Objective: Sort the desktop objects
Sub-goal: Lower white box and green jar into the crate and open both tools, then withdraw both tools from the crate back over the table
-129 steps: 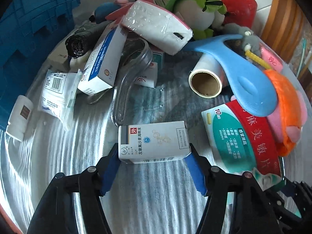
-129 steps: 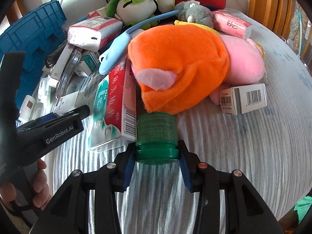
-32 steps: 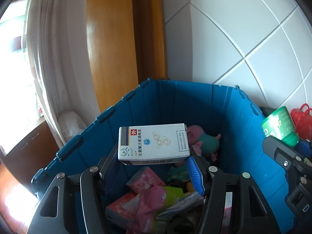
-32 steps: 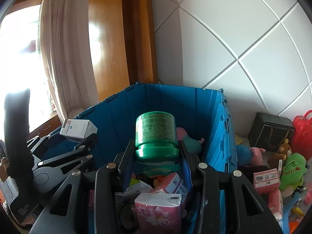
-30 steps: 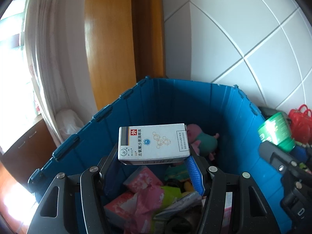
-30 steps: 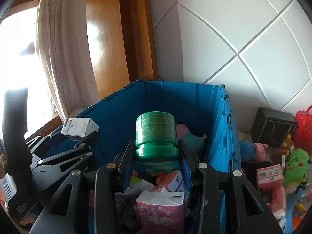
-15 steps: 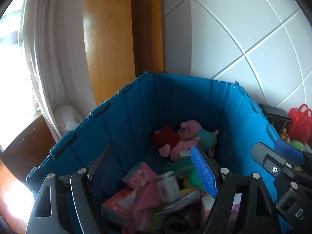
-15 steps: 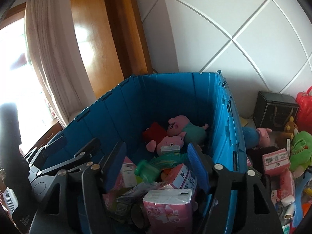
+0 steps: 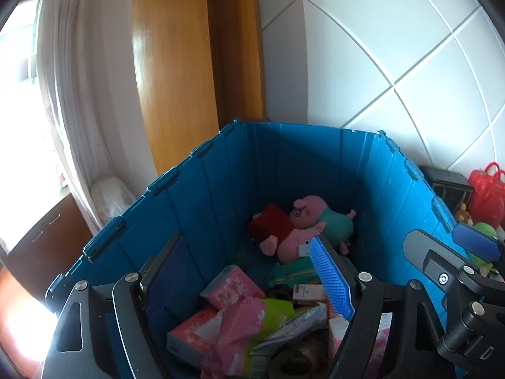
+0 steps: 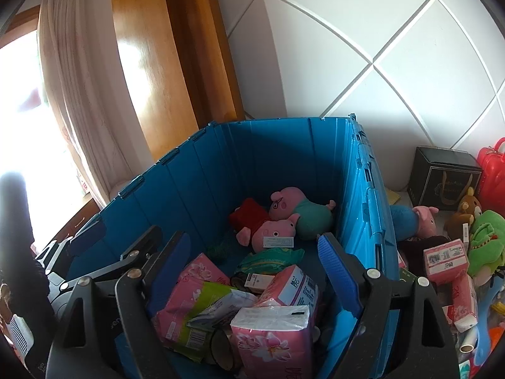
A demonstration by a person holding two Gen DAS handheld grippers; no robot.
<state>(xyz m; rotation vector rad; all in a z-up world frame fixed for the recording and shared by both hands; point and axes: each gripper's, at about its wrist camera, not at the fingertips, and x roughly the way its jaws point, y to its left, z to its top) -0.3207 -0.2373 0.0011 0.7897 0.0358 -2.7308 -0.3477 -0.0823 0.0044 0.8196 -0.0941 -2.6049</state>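
So both grippers are hanging over the blue crate (image 10: 356,189), tilted down into it, side by side. The left gripper (image 9: 249,271) has its fingers spread wide with nothing between them; its jaws had just been opening, though they've about settled. The right gripper (image 10: 258,268) has also just been opening, and its fingers stand well apart and empty too. From the left wrist view you can see the right gripper (image 9: 467,252) poking in over the crate's right wall.

Room-wise: the crate's far half is mostly open floor, with tall blue walls all round and its rim well above the pile. The near half is stuffed. The right wall sits close to the clutter outside on the tabletop.

Counting what's inside: two pig plushies (image 10: 284,218) lying together against the far wall, a green bottle (image 10: 271,260) on its side just in front of them, and a small white box (image 10: 257,281) lying nearer, between the bottle and the tissue packs. I can make out at least three pink tissue packs (image 10: 274,344), maybe more, the pile is too jumbled to say. Outside on the right there's a third pig plush (image 10: 419,218), a green plush (image 10: 486,240), a black box (image 10: 445,183) and a red case (image 10: 492,177).
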